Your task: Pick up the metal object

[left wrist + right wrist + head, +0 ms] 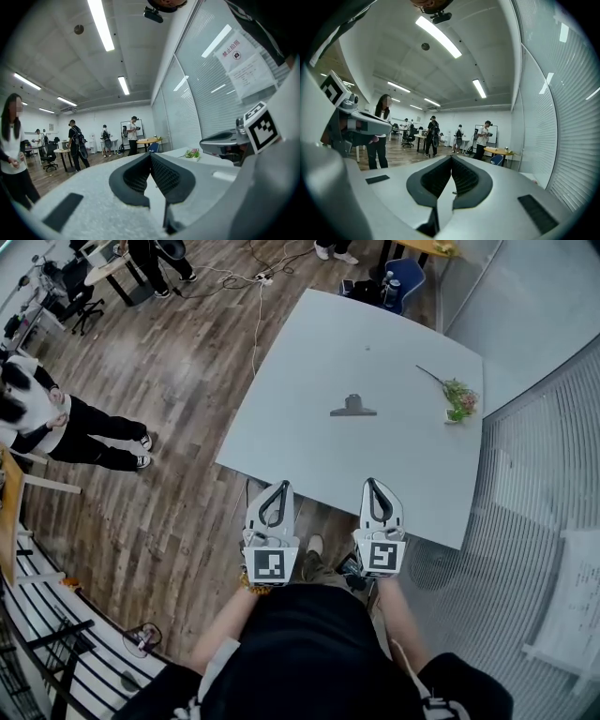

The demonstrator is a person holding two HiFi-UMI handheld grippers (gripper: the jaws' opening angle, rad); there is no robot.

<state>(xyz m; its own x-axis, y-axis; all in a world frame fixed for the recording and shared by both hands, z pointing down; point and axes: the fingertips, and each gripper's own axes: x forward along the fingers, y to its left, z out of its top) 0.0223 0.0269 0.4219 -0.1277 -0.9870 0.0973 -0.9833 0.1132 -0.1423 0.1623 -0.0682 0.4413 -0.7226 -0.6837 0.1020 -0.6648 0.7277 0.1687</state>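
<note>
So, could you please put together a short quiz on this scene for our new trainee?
1. True or false: the left gripper is gripping the metal object.
2. In the head view, what lies on the table to the right of the metal object? A) a mug B) a small leafy sprig C) a book
3. How do the jaws of the right gripper stand, and what is between them?

Key:
1. False: the metal object lies alone mid-table, beyond both grippers.
2. B.
3. Shut, with nothing between them.
</note>
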